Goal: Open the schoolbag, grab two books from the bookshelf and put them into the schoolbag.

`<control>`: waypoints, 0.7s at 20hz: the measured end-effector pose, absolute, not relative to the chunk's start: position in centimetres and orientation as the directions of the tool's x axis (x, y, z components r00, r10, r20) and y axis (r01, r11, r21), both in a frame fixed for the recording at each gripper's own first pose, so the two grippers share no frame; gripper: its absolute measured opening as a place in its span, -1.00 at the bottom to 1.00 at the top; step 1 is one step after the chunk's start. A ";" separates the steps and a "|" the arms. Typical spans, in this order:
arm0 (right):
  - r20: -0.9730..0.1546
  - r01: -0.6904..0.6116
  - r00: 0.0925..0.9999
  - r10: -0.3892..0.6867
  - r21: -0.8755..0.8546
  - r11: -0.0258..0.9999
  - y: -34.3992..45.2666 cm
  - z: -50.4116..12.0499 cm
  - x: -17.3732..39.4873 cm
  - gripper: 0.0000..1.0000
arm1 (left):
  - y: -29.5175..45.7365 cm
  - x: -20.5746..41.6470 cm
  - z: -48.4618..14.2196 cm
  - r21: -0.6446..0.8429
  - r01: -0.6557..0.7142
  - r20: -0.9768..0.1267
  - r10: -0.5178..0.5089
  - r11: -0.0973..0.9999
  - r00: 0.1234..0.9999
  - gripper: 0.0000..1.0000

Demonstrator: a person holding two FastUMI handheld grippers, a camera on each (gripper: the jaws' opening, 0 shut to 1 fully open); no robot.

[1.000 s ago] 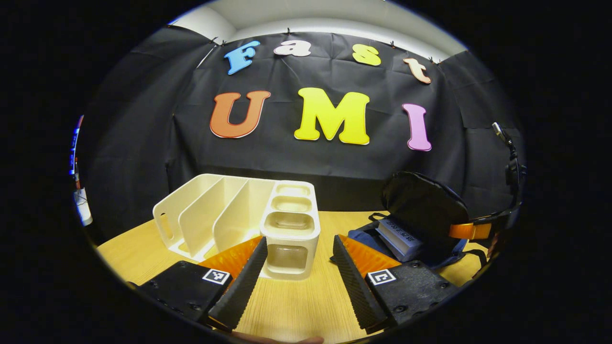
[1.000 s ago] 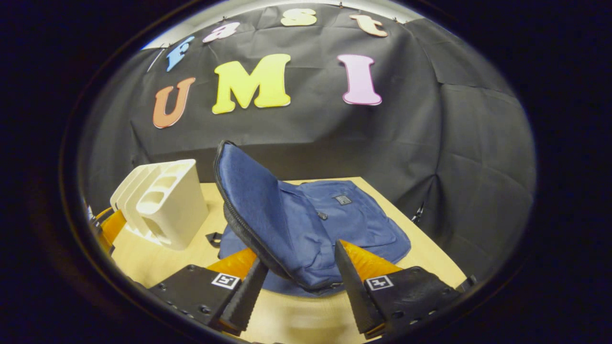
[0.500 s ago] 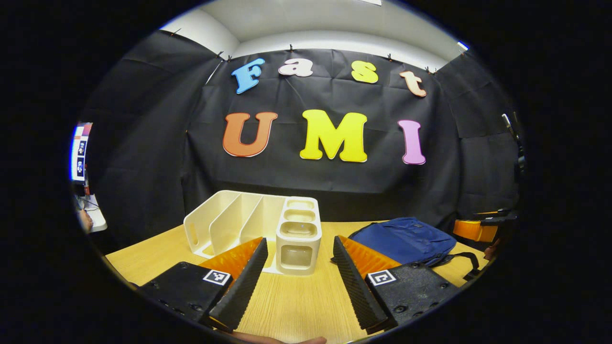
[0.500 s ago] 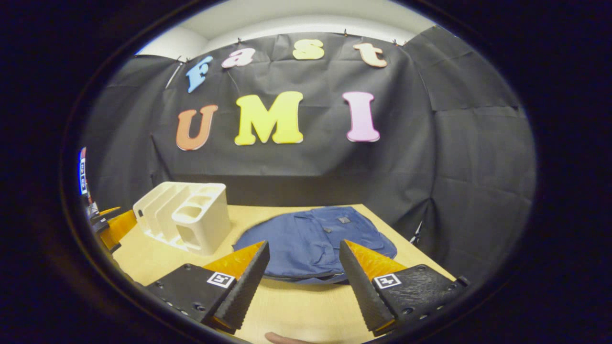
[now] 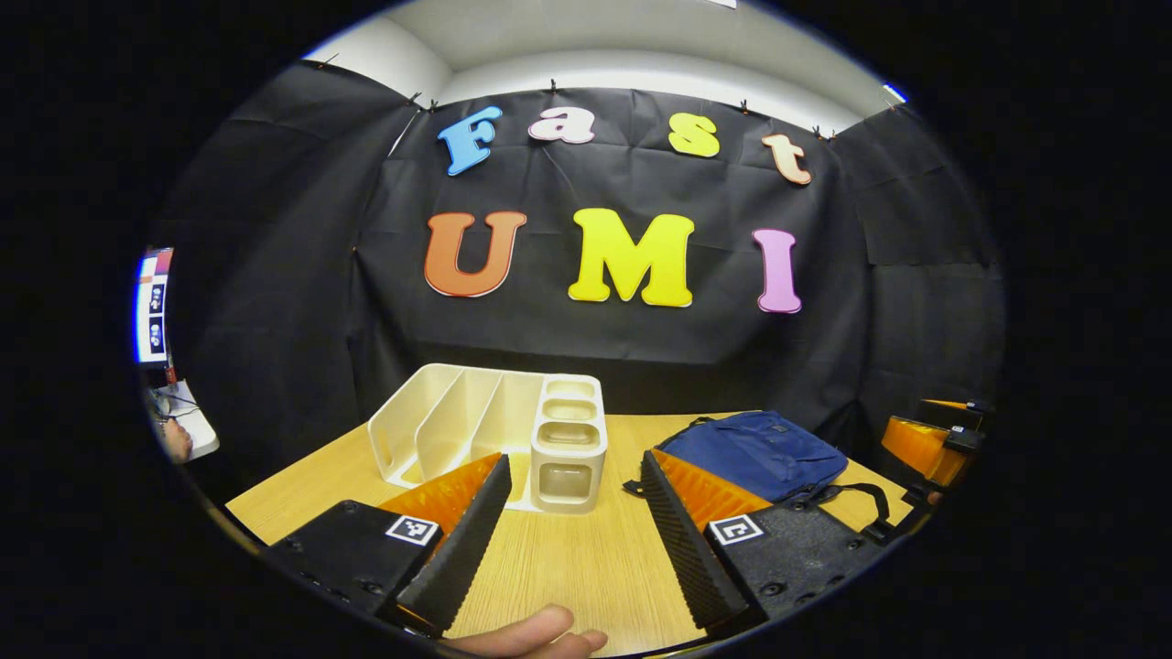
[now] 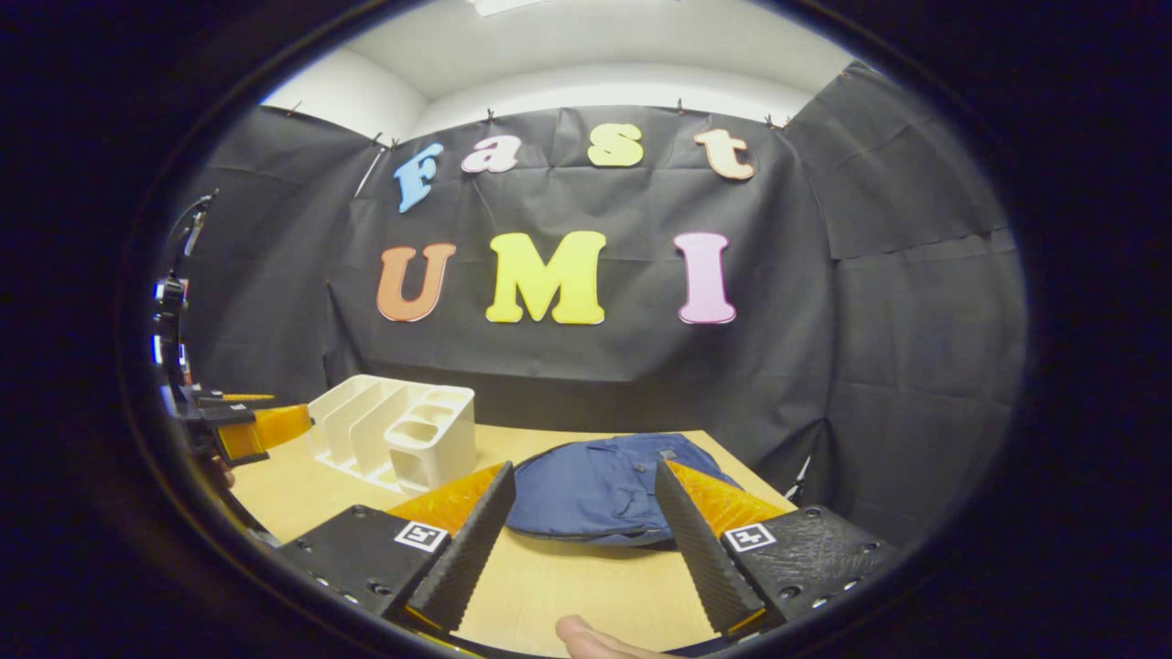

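Note:
The blue schoolbag [image 6: 604,490] lies flat on the wooden table [image 6: 586,586], its flap down; in the left gripper view the schoolbag [image 5: 755,453] sits at the right. The cream bookshelf [image 5: 499,435] stands at the back left with its slots bare, and the bookshelf [image 6: 398,430] is also at the left in the right gripper view. No books are visible. My left gripper [image 5: 568,535] is open above the table in front of the bookshelf. My right gripper [image 6: 581,540] is open, short of the schoolbag and holding nothing.
The right gripper's body [image 5: 925,444] shows at the far right edge of the left gripper view, and the left gripper's body [image 6: 243,426] at the left edge of the right gripper view. A fingertip [image 5: 531,631] pokes in at the bottom. Black cloth walls the booth behind the table.
One second ago the right gripper held the schoolbag's flap up with books inside. The flap has since dropped flat and both grippers have drawn back from the table.

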State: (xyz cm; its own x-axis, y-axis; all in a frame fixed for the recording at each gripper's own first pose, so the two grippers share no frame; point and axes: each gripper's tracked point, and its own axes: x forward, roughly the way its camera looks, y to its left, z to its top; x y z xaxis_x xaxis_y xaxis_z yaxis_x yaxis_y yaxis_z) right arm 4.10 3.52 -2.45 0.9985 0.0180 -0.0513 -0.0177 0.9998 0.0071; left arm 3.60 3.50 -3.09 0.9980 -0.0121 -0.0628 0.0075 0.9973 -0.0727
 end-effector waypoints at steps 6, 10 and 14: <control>-0.033 -0.018 0.999 0.017 -0.019 1.000 3.8 -2.5 3.8 0.87 | 1.5 2.9 -3.5 -0.034 0.047 -0.085 -0.050 0.998 0.995 0.93; -0.057 -0.033 0.998 0.033 -0.002 0.999 4.1 -3.1 4.0 0.87 | 1.1 2.0 -3.4 -0.003 0.048 -0.066 -0.049 0.999 0.997 0.92; -0.079 -0.031 0.996 0.030 -0.009 0.999 4.1 -3.8 4.5 0.89 | 1.5 2.2 -4.3 -0.034 0.047 -0.110 -0.050 0.998 0.993 0.92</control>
State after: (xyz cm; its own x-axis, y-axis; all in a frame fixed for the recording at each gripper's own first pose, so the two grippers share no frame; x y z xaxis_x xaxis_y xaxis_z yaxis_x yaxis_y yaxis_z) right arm 4.47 4.11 -3.78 0.9964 0.0298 -0.0789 -0.0306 0.9995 -0.0088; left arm 2.22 1.50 -4.29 0.9926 -0.0501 -0.1102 0.0465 0.9983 -0.0344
